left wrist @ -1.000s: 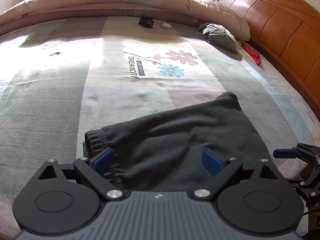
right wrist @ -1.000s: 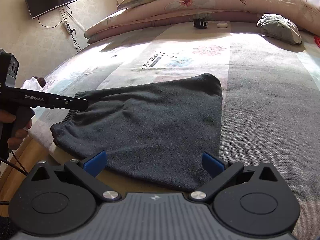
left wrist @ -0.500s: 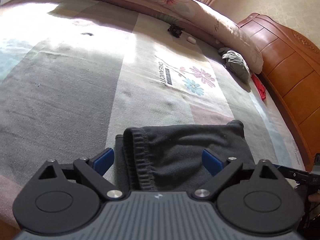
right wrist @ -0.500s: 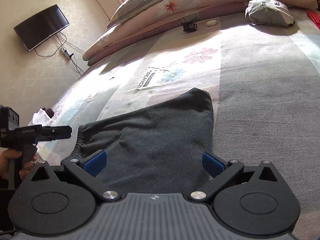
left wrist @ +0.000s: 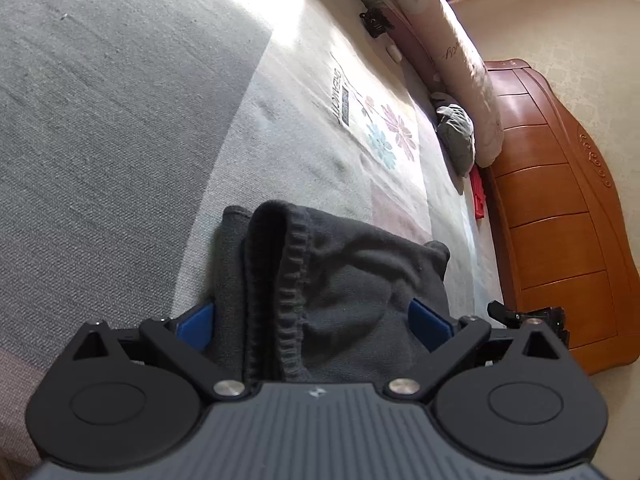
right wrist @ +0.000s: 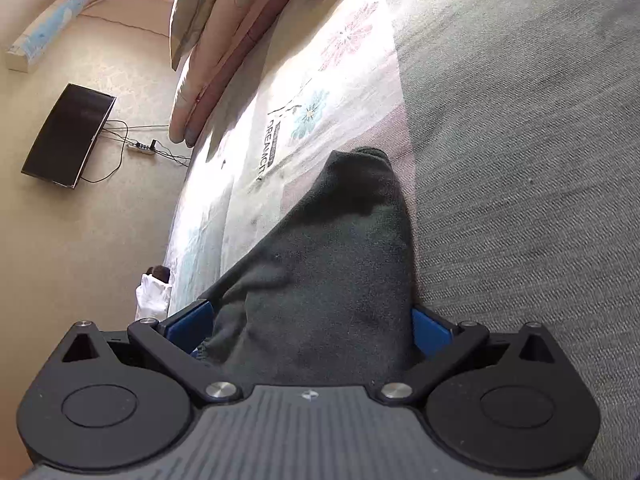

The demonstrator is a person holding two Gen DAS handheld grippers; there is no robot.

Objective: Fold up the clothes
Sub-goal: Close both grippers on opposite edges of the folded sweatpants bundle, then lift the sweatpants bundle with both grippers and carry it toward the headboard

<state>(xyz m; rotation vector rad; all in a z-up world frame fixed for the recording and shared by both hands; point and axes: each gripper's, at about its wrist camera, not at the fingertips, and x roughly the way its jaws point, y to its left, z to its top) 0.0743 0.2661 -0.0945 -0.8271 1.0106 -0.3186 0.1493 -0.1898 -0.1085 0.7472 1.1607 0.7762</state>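
Observation:
A dark grey garment [left wrist: 360, 280] lies on the striped bed sheet [left wrist: 120, 120]. In the left wrist view its ribbed elastic hem [left wrist: 292, 280] runs straight in between the blue pads [left wrist: 196, 322] of my left gripper [left wrist: 312, 324], which stands open around that bunched end. In the right wrist view the other end of the garment [right wrist: 340, 264] fills the gap of my right gripper [right wrist: 312, 326], also open, its pads [right wrist: 430, 330] wide on either side of the cloth. Part of the right gripper [left wrist: 524, 316] shows past the garment's far edge.
A rolled quilt and pillows [left wrist: 452, 52] line the bed's far end beside a wooden headboard [left wrist: 560, 200]. A grey cushion [left wrist: 456, 136], a red item [left wrist: 477, 196] and a black clip [left wrist: 376, 22] lie there. A wall television [right wrist: 68, 136] and white bundle [right wrist: 152, 294] are off the bed.
Both grippers have tilted sideways and pushed in close over the garment's two ends; the cloth now sits between each pair of fingers. The fingers stay as wide as before.

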